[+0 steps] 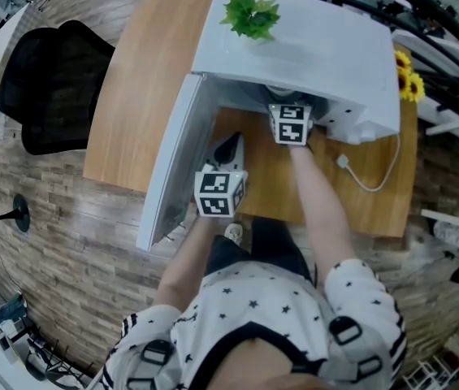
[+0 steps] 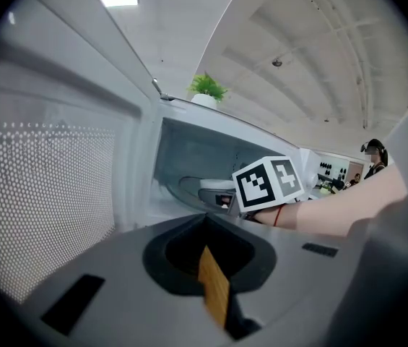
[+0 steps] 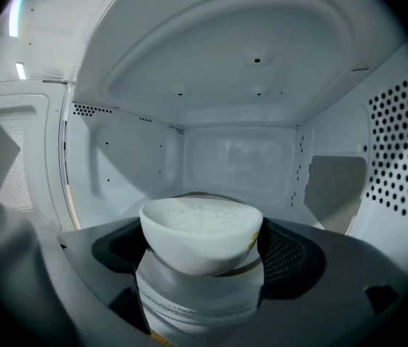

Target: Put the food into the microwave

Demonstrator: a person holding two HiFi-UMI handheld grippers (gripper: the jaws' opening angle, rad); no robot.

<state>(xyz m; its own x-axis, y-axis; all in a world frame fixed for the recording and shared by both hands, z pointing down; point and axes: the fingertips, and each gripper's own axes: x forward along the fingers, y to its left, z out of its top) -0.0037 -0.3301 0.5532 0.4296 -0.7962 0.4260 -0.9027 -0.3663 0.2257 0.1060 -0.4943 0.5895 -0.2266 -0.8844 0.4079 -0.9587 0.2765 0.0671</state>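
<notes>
A: Head view?
B: White microwave [image 1: 294, 51] at top centre on the counter [image 1: 132, 96], door [image 1: 172, 169] open to the left. Right gripper [image 1: 289, 124] reaches inside it, left gripper [image 1: 229, 157] is outside at centre.
A: Left gripper view?
B: Fingers [image 2: 102, 266] pressed together, nothing between them.
A: Right gripper view?
B: Fingers [image 3: 319, 266] pinch a white bowl of food [image 3: 201, 233] at lower centre, inside the cavity.

My right tongs [image 3: 202, 255] clasp a white bowl [image 3: 201, 237] of white rice [image 3: 193, 213], upright, inside the white microwave [image 3: 247, 78] cavity. Its door [image 1: 172, 161] stands wide open, left of those tongs.
</notes>
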